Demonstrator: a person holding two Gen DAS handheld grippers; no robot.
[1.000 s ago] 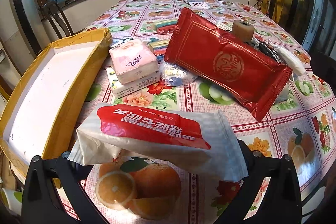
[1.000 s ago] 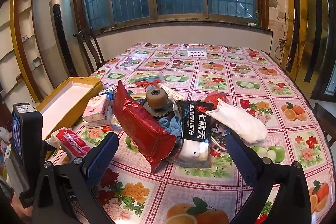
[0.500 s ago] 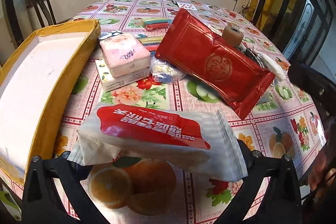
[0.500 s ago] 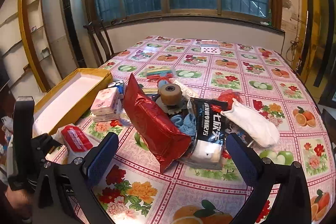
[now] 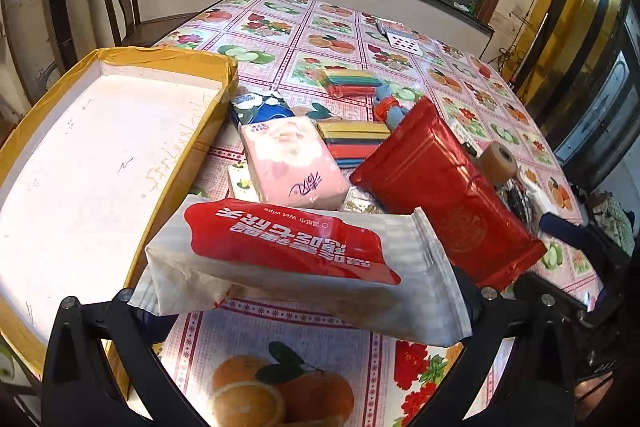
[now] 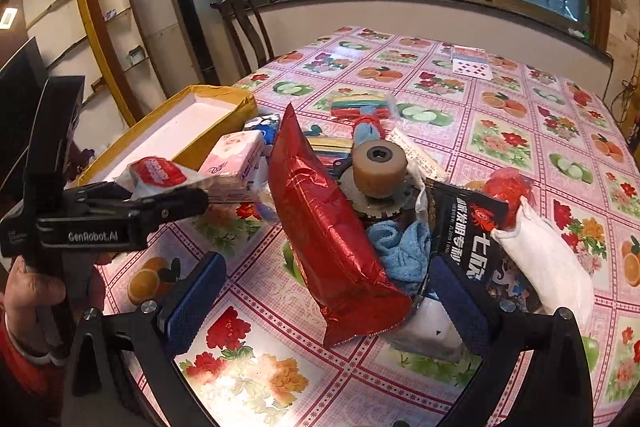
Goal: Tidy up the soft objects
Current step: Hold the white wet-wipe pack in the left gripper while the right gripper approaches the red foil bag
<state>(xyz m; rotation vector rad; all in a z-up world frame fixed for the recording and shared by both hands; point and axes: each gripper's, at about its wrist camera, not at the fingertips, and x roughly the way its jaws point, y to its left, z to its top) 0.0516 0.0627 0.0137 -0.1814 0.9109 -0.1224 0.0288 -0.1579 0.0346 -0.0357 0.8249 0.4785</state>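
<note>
The tabletop (image 6: 500, 115), covered in a fruit-and-flower cloth, fills both views. At its 9 o'clock edge in the right wrist view sits the yellow box (image 5: 168, 61), shallow, white inside and holding nothing. Leaning at the centre of the clutter is the red foil pack (image 6: 328, 239), its lower corner near the right gripper (image 6: 324, 307), whose blue-padded fingers (image 6: 196, 303) are spread wide and grip nothing; the pack's bottom end lies in the gap between them.

The left gripper (image 5: 304, 291) is pinching the wet wipe pack (image 5: 296, 259), a white pouch with a red label, held clear of the tabletop just beside the box's 3 o'clock wall; its black fingers (image 6: 172, 207) show side-on in the right wrist view, with a person's hand (image 6: 32, 291) on the handle at 8 o'clock.

Behind the wipes, at 12 o'clock, the pink tissue pack (image 5: 296, 163) rests on a flat floral packet. Right of the foil pack are a black sachet (image 6: 476, 239), a white cloth bag (image 6: 548, 267), a blue towel (image 6: 400, 247), and a tan roller (image 6: 378, 167) standing on a toothed disc. Farther back lie striped cloth bundles (image 5: 352, 83) and playing cards (image 6: 472, 65).
</note>
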